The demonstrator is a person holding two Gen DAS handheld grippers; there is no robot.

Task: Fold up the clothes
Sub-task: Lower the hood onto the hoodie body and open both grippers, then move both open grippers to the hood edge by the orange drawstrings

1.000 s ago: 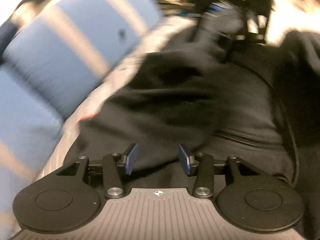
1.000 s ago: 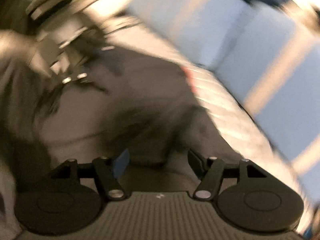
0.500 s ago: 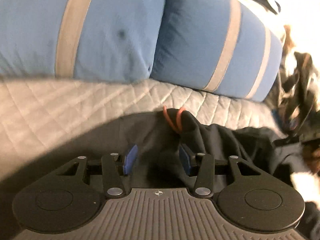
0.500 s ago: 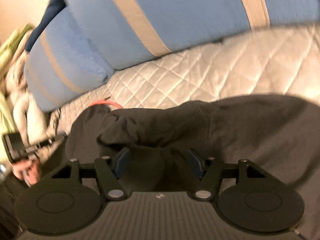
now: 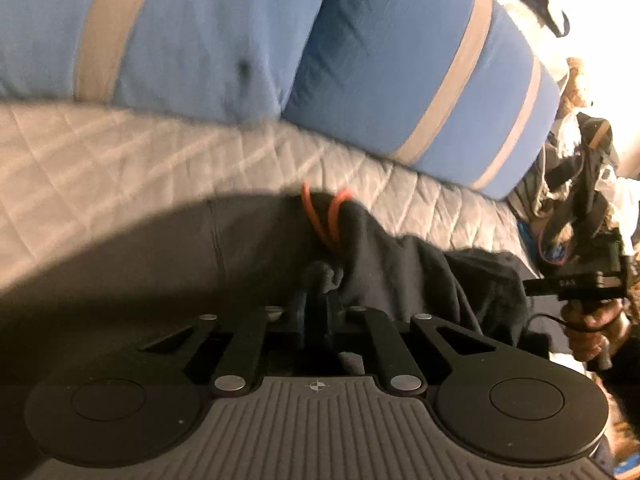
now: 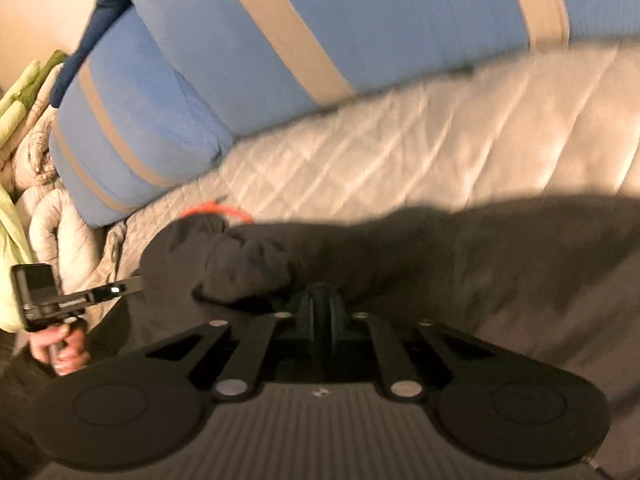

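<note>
Pinching a fold of the dark garment, our left gripper has its jaws drawn together on the cloth, a small tuft of fabric bunching up just ahead of the fingertips. Our right gripper is likewise clamped, its jaws closed on the near edge of the same dark garment, though the cloth between the pads is hard to make out in the shadow.

From the left wrist we see the garment lying spread on the quilted grey cover, with an orange cord looping out at its far edge. From the right wrist that orange cord shows at the top of a rumpled, rolled part of the fabric, to the left of our fingers.

Beyond the garment, blue cushions with tan stripes rest against the back of the quilted cover. At the side, each view catches the other hand gripping its handle, the left hand among them. Pale and green bedding is heaped past the blue cushions.
</note>
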